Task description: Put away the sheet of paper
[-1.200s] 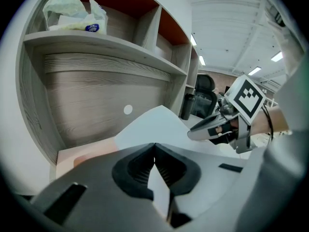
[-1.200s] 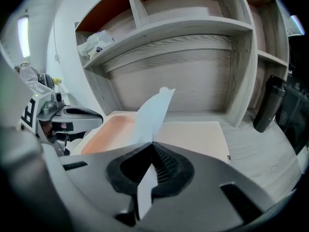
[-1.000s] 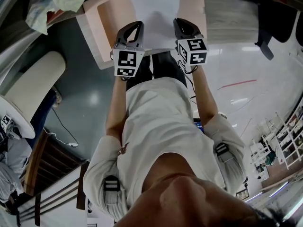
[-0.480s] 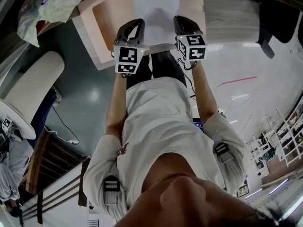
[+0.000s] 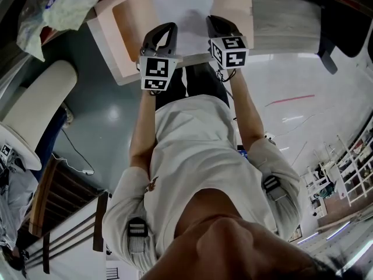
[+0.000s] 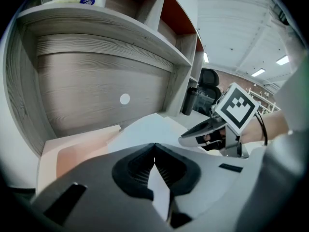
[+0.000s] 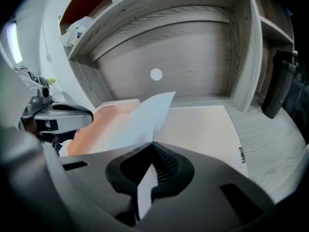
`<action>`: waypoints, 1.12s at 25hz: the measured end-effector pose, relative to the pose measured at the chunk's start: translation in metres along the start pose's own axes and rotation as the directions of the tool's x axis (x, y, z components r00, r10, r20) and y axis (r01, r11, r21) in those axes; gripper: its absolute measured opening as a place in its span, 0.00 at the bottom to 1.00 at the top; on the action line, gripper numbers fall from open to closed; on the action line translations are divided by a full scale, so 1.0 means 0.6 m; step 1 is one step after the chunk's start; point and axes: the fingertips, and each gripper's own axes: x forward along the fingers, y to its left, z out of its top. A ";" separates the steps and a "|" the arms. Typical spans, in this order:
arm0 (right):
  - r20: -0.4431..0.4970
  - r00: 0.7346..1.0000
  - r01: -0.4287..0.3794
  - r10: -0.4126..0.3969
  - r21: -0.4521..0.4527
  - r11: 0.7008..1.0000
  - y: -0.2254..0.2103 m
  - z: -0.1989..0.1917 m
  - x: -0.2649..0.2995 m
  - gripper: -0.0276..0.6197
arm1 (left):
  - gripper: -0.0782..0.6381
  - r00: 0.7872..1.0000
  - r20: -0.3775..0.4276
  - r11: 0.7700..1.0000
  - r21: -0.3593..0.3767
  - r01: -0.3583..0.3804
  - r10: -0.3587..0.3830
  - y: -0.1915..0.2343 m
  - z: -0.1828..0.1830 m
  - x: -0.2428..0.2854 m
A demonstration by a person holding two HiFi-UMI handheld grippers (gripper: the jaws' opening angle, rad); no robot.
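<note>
The white sheet of paper (image 5: 186,10) bows over a peach folder (image 5: 131,34), near edge pinched in left tongs (image 6: 154,145) and right tongs (image 7: 152,144).

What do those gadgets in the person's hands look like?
Each is a rounded dark grey plastic tool: the left gripper and the right gripper both carry a white cube with black square markers. A thin black cable trails from the right one. The person wears a pale short-sleeved shirt.

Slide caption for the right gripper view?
Right gripper shut on a white paper sheet, held over a peach open folder.
</note>
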 end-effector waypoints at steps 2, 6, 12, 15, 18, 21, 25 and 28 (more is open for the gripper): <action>-0.003 1.000 -0.011 0.011 -0.001 1.000 0.008 0.000 0.010 0.07 | 0.14 1.000 -0.001 1.000 -0.006 -0.007 0.007 0.004 -0.004 -0.003; -0.021 0.999 -0.036 0.036 -0.016 0.999 0.026 -0.004 0.028 0.07 | 0.14 1.000 -0.006 0.999 -0.023 -0.028 0.028 0.014 -0.015 -0.006; -0.043 0.997 -0.072 0.070 -0.043 0.996 0.055 -0.009 0.047 0.07 | 0.14 0.998 -0.008 0.997 -0.042 -0.059 0.059 0.032 -0.026 -0.009; -0.052 0.995 -0.089 0.086 -0.053 0.995 0.069 -0.009 0.055 0.07 | 0.14 0.997 -0.010 0.996 -0.055 -0.073 0.073 0.039 -0.031 -0.014; -0.060 0.993 -0.103 0.099 -0.063 0.993 0.080 -0.010 0.062 0.07 | 0.14 0.996 -0.008 0.994 -0.066 -0.088 0.087 0.045 -0.034 -0.022; -0.067 0.992 -0.111 0.107 -0.071 0.991 0.090 -0.009 0.070 0.07 | 0.14 0.995 -0.009 0.992 -0.076 -0.100 0.100 0.052 -0.039 -0.029; -0.073 0.990 -0.123 0.118 -0.079 0.989 0.107 -0.007 0.078 0.07 | 0.14 0.994 -0.009 0.990 -0.086 -0.114 0.113 0.061 -0.045 -0.038; -0.077 0.989 -0.133 0.126 -0.081 0.988 0.118 -0.007 0.084 0.07 | 0.14 0.992 -0.009 0.988 -0.090 -0.124 0.124 0.067 -0.048 -0.045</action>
